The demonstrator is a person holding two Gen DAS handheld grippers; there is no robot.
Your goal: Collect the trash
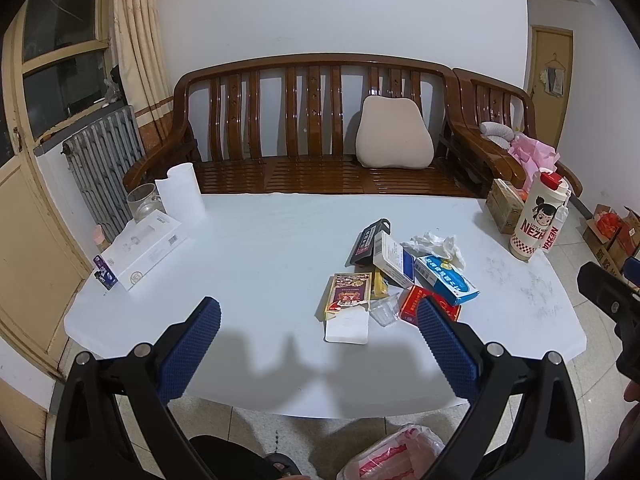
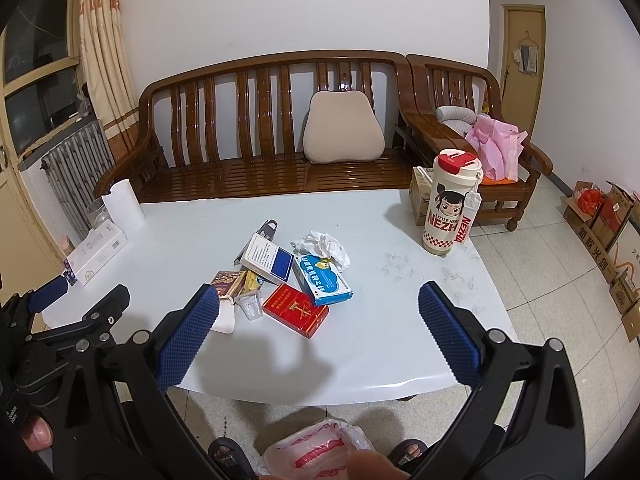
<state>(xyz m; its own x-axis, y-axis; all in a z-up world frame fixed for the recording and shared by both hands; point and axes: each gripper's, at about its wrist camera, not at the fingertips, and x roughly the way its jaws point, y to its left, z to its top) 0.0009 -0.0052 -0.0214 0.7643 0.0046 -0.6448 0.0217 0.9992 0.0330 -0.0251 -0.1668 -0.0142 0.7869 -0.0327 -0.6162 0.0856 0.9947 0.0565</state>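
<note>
A heap of trash lies on the white table [image 1: 256,248]: a red box [image 2: 296,310], a blue-and-white box [image 2: 322,282], a white-and-navy box [image 2: 268,258], a crumpled tissue [image 2: 326,246], a small clear cup [image 2: 251,305], a patterned card box [image 1: 347,291] and a black packet [image 1: 366,240]. My left gripper [image 1: 318,314] hovers open over the near table edge, left of the heap. My right gripper [image 2: 318,302] is open above the near edge, with the red box between its fingers' lines. A red-and-white plastic bag [image 2: 320,452] sits on the floor below.
A Nezha tumbler [image 2: 452,208] and a cardboard box [image 2: 420,196] stand at the table's far right. A white box [image 1: 144,250], a paper roll [image 1: 182,196] and a glass jar [image 1: 142,200] sit at the far left. A wooden bench [image 1: 312,128] runs behind. Sandalled feet [image 2: 226,452] show below.
</note>
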